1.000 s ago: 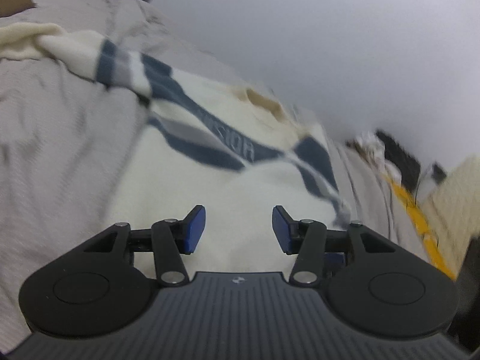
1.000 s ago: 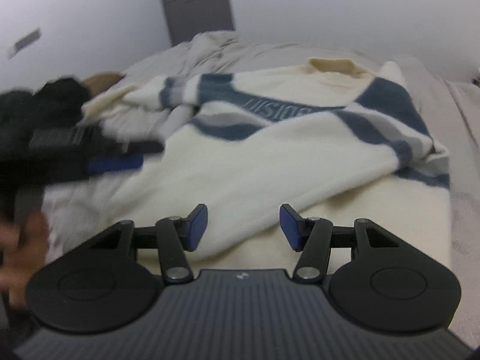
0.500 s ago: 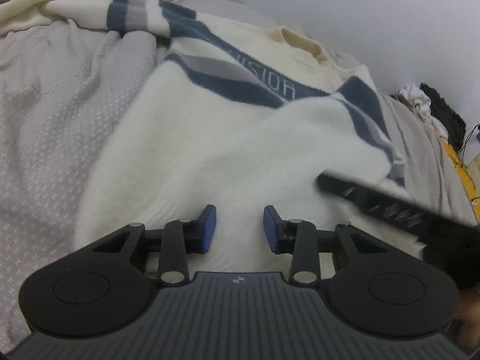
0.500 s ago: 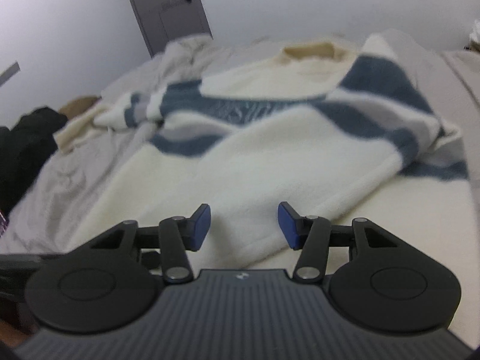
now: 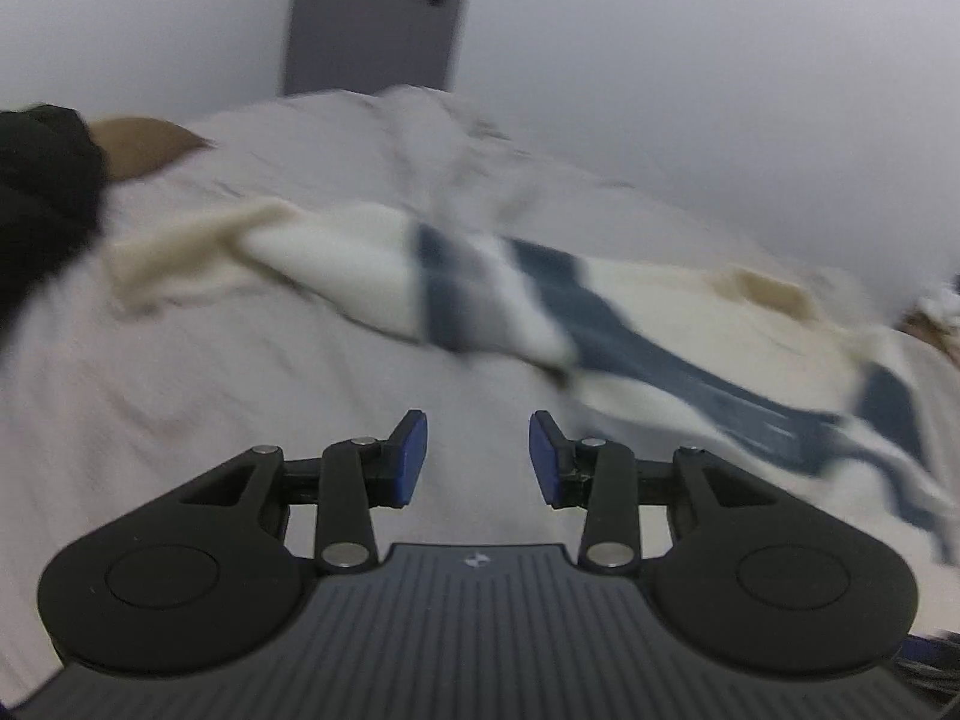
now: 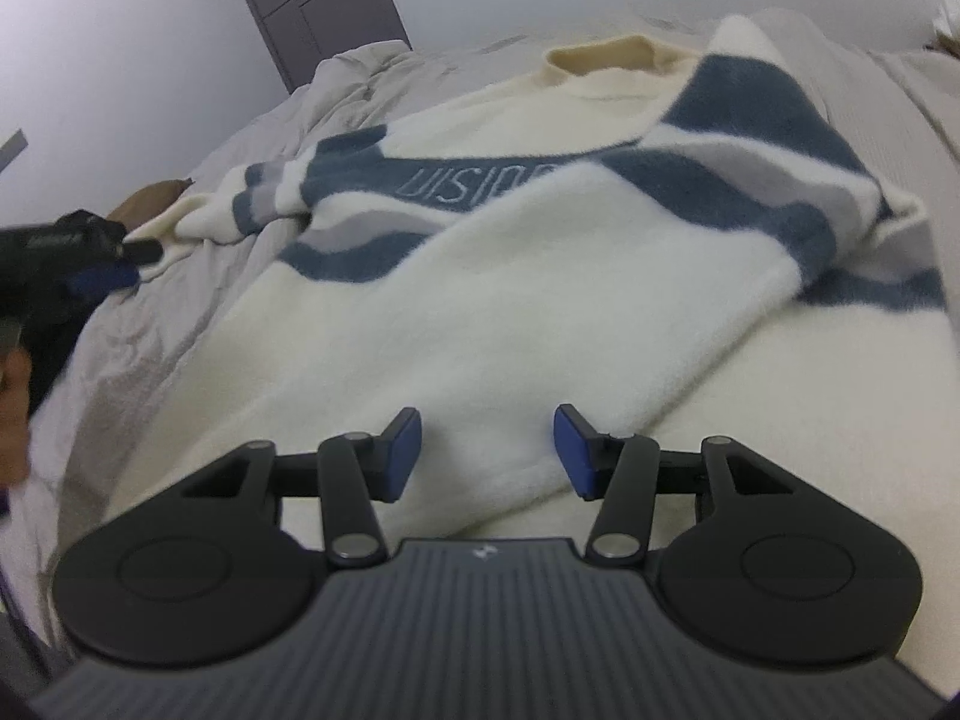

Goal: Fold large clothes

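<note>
A large cream sweater [image 6: 480, 300] with blue and grey stripes lies spread on a grey bed, its right sleeve folded over the body. My right gripper [image 6: 486, 450] is open and empty, just above the sweater's lower body. My left gripper [image 5: 478, 459] is open and empty over the grey bedsheet [image 5: 210, 396], short of the sweater's left sleeve [image 5: 372, 276], which stretches out to the left. The left gripper also shows in the right wrist view [image 6: 96, 267], near the cuff of that sleeve. The left wrist view is blurred by motion.
A dark garment [image 5: 42, 204] and a brown pillow [image 5: 144, 141] lie at the bed's left side. A grey door [image 6: 318, 0] stands in the white wall behind the bed. Rumpled bedding [image 6: 360, 69] is heaped at the far end.
My left gripper has swung left, away from the sweater's hem to the outstretched left sleeve, and opened wider. My right gripper has stayed over the sweater's lower body, still open.
</note>
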Tool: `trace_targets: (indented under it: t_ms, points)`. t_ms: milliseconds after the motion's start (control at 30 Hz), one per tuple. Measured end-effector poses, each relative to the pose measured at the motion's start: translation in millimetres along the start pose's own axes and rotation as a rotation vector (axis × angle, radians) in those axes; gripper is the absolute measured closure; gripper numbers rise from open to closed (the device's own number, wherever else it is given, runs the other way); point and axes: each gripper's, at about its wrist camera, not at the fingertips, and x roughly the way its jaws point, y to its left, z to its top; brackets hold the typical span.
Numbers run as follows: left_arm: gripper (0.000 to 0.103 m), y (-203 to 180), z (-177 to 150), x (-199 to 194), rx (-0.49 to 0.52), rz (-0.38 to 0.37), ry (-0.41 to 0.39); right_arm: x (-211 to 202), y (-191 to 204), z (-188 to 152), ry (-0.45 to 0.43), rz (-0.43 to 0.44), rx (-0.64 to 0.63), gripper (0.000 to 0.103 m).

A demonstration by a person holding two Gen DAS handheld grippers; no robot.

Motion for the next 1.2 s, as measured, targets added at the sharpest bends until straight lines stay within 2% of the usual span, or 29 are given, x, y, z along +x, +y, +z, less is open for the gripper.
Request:
trace_targets:
  t_ms: [133,233,267,333,367,467,567,633,800,867,900,933,1000,1033,1200]
  points:
    - [0.051,73,14,29,-0.106,0.116,-0.003,0,0,5,0.0,0.039,0.033,0.049]
    - [0.047,126,17,47,-0.201,0.138,-0.003,0,-1,10,0.003,0.079,0.071,0.048]
    - [0.046,139,17,52,-0.21,0.153,-0.011,0,0,12,0.001,0.084,0.072,0.047]
    - [0.041,159,18,59,-0.218,0.186,-0.032,3,3,16,-0.002,0.103,0.068,0.034]
    - [0.041,168,21,65,-0.22,0.201,-0.04,4,4,17,-0.005,0.112,0.061,0.028]
    - [0.039,188,27,81,-0.22,0.239,-0.059,12,9,22,-0.007,0.113,0.047,0.024]
    - [0.037,202,36,99,-0.202,0.314,-0.08,23,8,26,0.004,0.119,0.068,0.023]
    - [0.033,210,40,107,-0.211,0.308,-0.1,29,7,30,0.005,0.121,0.083,0.023]
    - [0.033,220,61,135,-0.189,0.256,-0.122,38,4,36,0.006,0.121,0.118,0.023]
    - [0.041,219,67,143,-0.153,0.249,-0.126,41,3,37,0.002,0.115,0.121,0.023]
    - [0.059,218,71,147,-0.137,0.248,-0.115,43,3,38,0.001,0.111,0.124,0.023]
    - [0.065,218,75,149,-0.132,0.248,-0.101,45,3,39,0.001,0.107,0.125,0.023]
    - [0.088,217,83,149,-0.13,0.247,-0.079,47,3,41,-0.001,0.1,0.124,0.023]
    - [0.094,216,88,146,-0.128,0.233,-0.08,47,3,42,-0.002,0.098,0.124,0.023]
    - [0.096,200,123,105,-0.093,0.15,-0.105,44,-1,47,-0.012,0.101,0.132,0.024]
